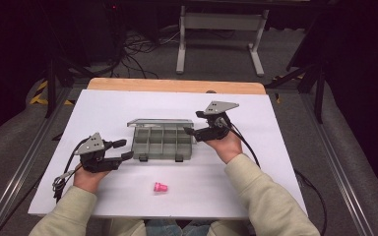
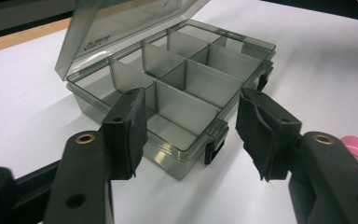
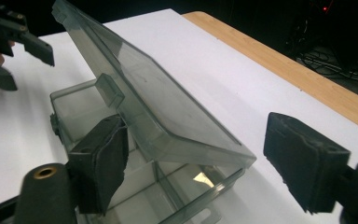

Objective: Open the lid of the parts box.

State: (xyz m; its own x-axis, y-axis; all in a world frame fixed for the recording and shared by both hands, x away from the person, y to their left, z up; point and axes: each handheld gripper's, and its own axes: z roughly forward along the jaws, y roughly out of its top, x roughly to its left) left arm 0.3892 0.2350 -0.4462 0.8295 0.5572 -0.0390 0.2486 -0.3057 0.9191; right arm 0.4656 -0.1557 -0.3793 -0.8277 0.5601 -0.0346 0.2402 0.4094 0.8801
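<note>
Compartment box of smoky clear plastic, at the middle of the white tabletop, lid hinged up along the far edge and leaning back, dividers bare, no contents to be seen. Left gripper just beside the box's left end, fingers spread apart and holding nothing, framing the near corner and a front latch. Right gripper at the far right corner by the lid, fingers likewise wide and empty, one on either side of the lid's end. Pink cap-like piece lying alone toward the near edge, well apart from the box. Judged as the loading step: lid up, piece not yet fetched. Next move probably calls for drawing back to the piece, pinching it, then lowering it into one cell without knocking the thin dividers or the leaning lid. Plenty of bare tabletop on all sides; near edge close to the piece.
</note>
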